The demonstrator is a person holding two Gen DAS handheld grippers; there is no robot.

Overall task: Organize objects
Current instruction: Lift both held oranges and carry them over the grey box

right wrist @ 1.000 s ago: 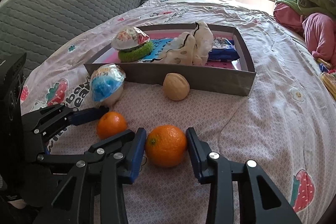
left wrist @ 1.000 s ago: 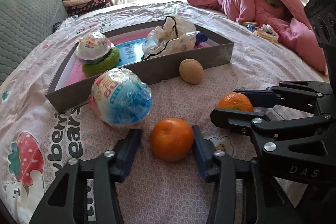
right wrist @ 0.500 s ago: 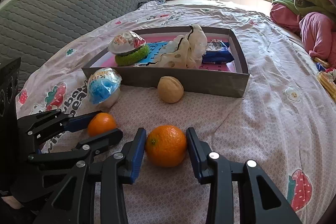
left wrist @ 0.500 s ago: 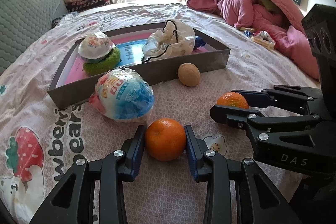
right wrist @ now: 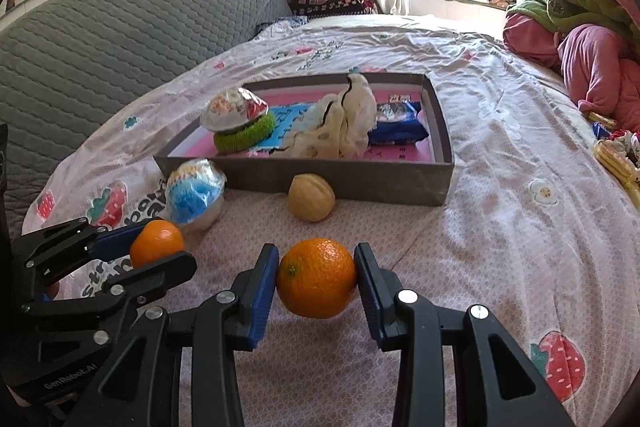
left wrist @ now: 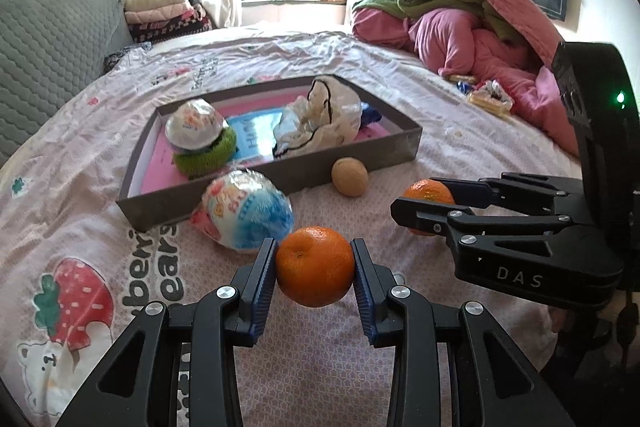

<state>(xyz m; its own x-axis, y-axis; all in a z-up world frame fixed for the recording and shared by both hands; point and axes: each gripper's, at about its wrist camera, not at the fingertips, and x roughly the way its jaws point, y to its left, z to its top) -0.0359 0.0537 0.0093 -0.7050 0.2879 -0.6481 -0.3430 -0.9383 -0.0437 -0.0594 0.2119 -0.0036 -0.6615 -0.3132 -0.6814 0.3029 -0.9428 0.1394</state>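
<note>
My left gripper (left wrist: 315, 267) is shut on an orange (left wrist: 315, 266) and holds it a little above the bedsheet. My right gripper (right wrist: 316, 277) is shut on a second orange (right wrist: 317, 277), also lifted. Each gripper shows in the other's view: the right one (left wrist: 430, 201) with its orange (left wrist: 427, 193), the left one (right wrist: 158, 247) with its orange (right wrist: 156, 243). Ahead stands a grey shallow box (left wrist: 280, 173) (right wrist: 360, 183). A walnut-like ball (left wrist: 350, 176) (right wrist: 311, 197) and a wrapped blue-and-white ball (left wrist: 244, 211) (right wrist: 195, 193) lie before the box.
The box holds a wrapped ball on a green ring (right wrist: 240, 125), a crumpled plastic bag (right wrist: 340, 123) and a blue snack pack (right wrist: 398, 127). A grey headboard (right wrist: 100, 39) is to the left. Piled pink and green bedding (left wrist: 472, 27) is at the right.
Both grippers closed on their oranges and lifted them off the sheet. Both views rose and drew back slightly from the box.
</note>
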